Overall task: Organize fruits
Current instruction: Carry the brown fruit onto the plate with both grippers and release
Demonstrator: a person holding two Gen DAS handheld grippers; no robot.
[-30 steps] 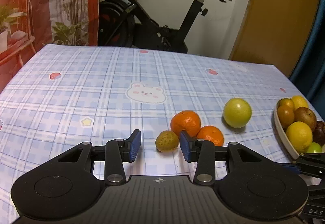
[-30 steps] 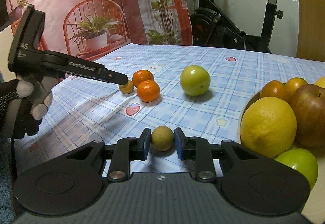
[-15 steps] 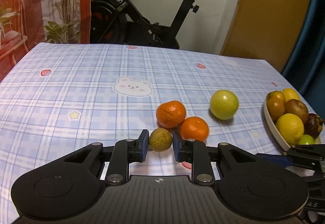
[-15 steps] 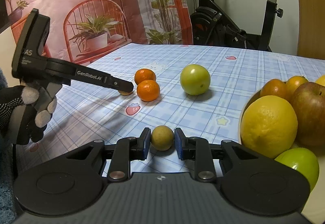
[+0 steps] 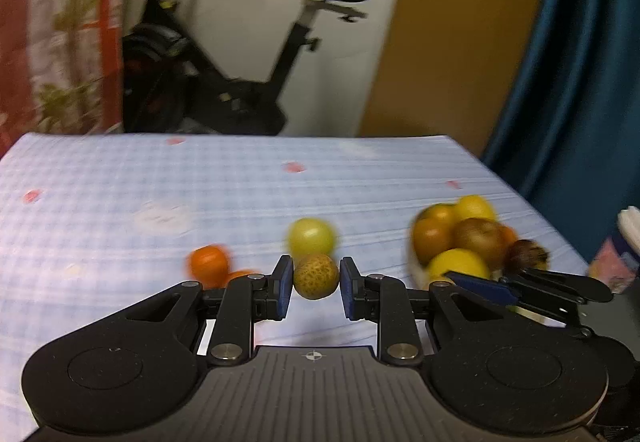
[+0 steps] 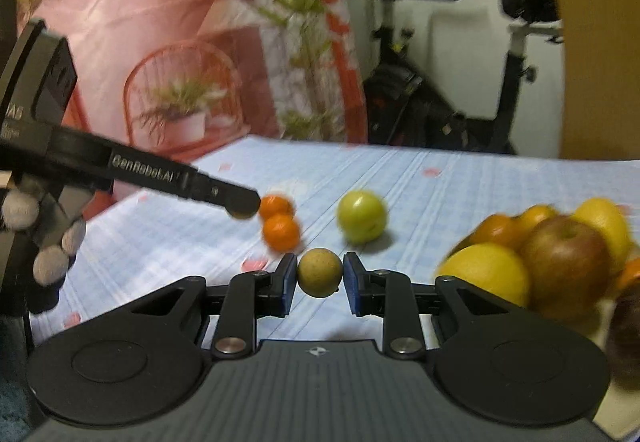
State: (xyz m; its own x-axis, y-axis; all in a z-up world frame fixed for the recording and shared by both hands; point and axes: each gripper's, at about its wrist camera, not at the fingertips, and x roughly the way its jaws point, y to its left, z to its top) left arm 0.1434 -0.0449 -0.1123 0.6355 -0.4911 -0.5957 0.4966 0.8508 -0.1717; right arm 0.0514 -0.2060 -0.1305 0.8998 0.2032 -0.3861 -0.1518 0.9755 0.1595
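My left gripper (image 5: 316,282) is shut on a small speckled yellow-brown fruit (image 5: 315,276), held above the checked tablecloth. My right gripper (image 6: 320,278) is shut on a small round tan fruit (image 6: 319,272), also lifted off the cloth. Two oranges (image 6: 280,228) and a green apple (image 6: 362,215) lie on the table beyond them. A white bowl (image 5: 416,269) piled with a lemon (image 6: 486,278), an apple (image 6: 566,262) and more fruit stands at the right. In the right wrist view the left gripper (image 6: 240,201) reaches in from the left, held by a gloved hand (image 6: 44,238).
The table (image 5: 120,201) carries a blue checked cloth with small prints. An exercise bike (image 5: 224,81) stands behind its far edge, a blue curtain (image 5: 580,81) to the right. A pink floral cloth (image 6: 140,41) and a wicker chair hang at the left.
The left gripper closed on the speckled fruit, then lifted it and swung right. The right gripper rose with its tan fruit. Both views now blur with motion.
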